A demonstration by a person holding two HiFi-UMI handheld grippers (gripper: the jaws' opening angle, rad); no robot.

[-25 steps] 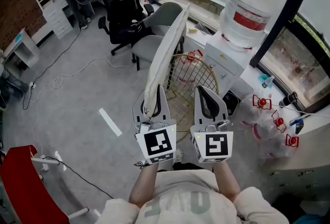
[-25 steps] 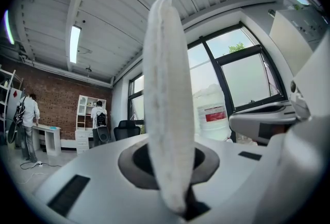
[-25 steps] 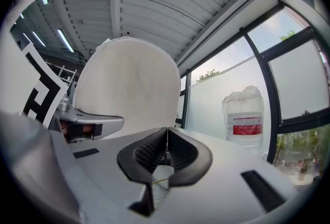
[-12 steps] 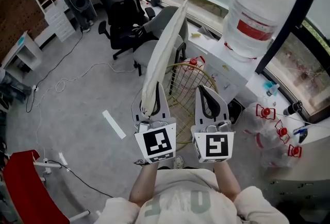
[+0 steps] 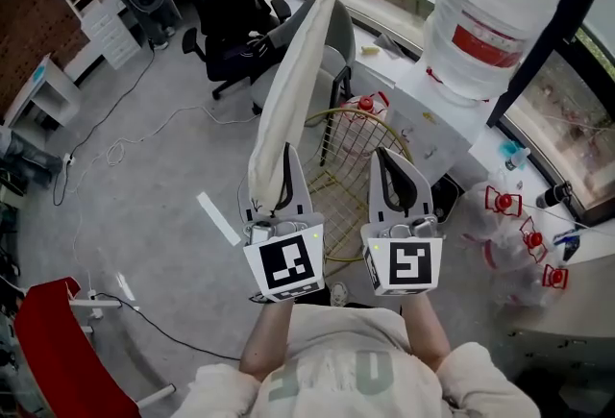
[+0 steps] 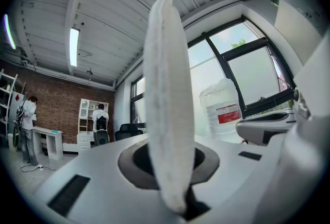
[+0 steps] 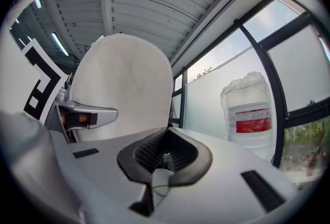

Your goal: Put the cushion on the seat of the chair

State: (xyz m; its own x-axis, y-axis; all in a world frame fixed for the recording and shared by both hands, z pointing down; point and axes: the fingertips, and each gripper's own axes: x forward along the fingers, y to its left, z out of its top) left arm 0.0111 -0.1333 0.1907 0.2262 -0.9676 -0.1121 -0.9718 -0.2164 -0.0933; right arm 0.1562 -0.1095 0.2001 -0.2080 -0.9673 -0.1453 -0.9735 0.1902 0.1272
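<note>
Since the earlier frame both grippers have travelled across the room toward the window, and the top of the cushion now overlaps the back of the grey chair instead of stopping short of it. The left gripper (image 5: pixel 281 178) is clamped on the lower edge of the flat, round, cream fabric cushion (image 5: pixel 293 80), which stands on edge and rises away from the fingertips, leaning a little to the right. In the left gripper view the cushion (image 6: pixel 167 104) runs up edge-on from between the two white fingers (image 6: pixel 98 179), its rim pinched at the dark pads. The right gripper (image 5: pixel 388 164) is level with the left one and just beside it, apart from the cushion; its ribbed black pads (image 7: pixel 149 153) meet with nothing between them, and the cushion's broad face (image 7: pixel 124 89) fills the space to their left. Beyond the left fingertips, past the cushion's far edge, stands the grey upholstered chair (image 5: pixel 339 36); its seat is mostly hidden behind the cushion. A black mesh office chair (image 5: pixel 231 12) is further off to the left of it. Under and beyond the right fingertips is a gold wire basket (image 5: pixel 360 152), and to their right a large clear water bottle with a red label (image 5: pixel 495 3) sits on a white dispenser (image 5: pixel 432 118).
</note>
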